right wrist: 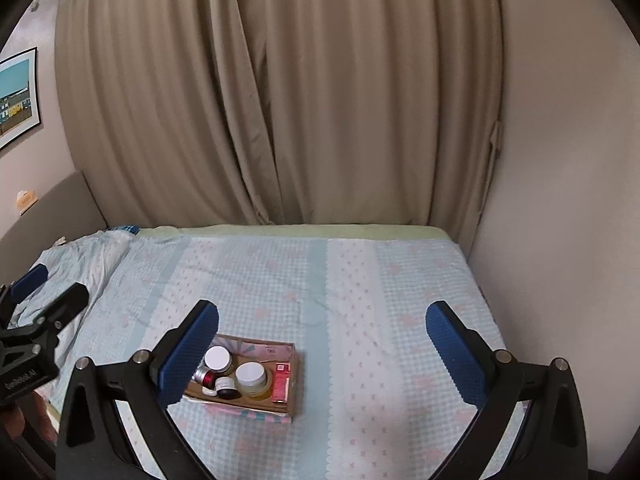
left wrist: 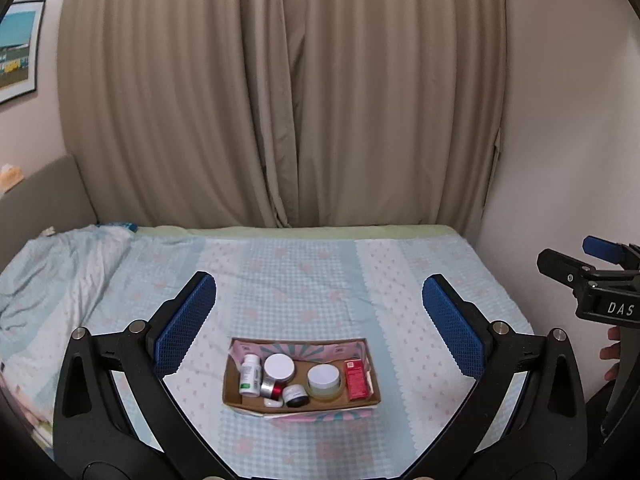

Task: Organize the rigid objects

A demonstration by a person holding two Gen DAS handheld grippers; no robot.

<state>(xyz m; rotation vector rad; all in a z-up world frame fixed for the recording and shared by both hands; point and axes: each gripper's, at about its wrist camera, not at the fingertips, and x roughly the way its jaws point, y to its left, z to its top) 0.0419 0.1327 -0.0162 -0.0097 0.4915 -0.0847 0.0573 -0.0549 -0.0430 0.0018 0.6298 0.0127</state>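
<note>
A shallow cardboard box sits on the bed and holds a white bottle, two white-lidded jars, a red-and-silver jar, a small dark jar and a red carton. My left gripper is open and empty, held above and in front of the box. My right gripper is open and empty, to the right of the box; its left finger hides the box's left end. Each gripper shows at the edge of the other's view.
The bed has a light blue checked sheet with pink marks. A rumpled blanket lies at its far left. Beige curtains hang behind the bed, and a wall runs along its right side.
</note>
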